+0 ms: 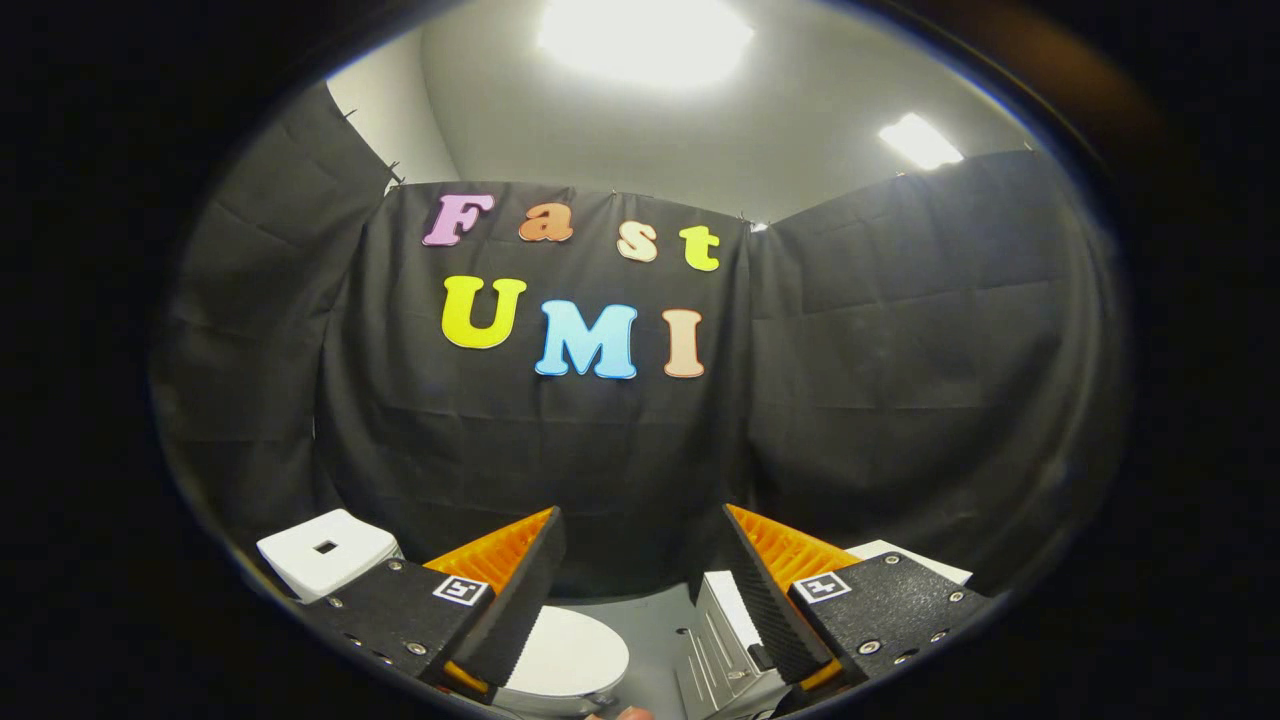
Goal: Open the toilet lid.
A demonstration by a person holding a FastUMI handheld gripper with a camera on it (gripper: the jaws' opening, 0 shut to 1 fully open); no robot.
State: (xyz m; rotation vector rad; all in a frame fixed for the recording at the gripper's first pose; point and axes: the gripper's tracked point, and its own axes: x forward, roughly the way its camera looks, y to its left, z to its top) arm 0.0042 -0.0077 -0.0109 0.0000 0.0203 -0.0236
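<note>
Spread wide and empty, the black-and-orange two-finger gripper (640, 570) is held above the white oval toilet lid (565, 655), seen shut below and between the fingers. The approach is judged barely begun; a descent to the lid's rim is called for. A white cistern (325, 550) and grey ribbed cabinet (725, 640) flank it.

Gripper (640, 585): fingers spread wide apart, holding nothing.
Toilet lid (567, 655): down flat, below and between the fingers, nearer the left one.
Tank (325, 550): beyond the left finger.
Cabinet (722, 640): right of the toilet lid, by the right finger.
</note>
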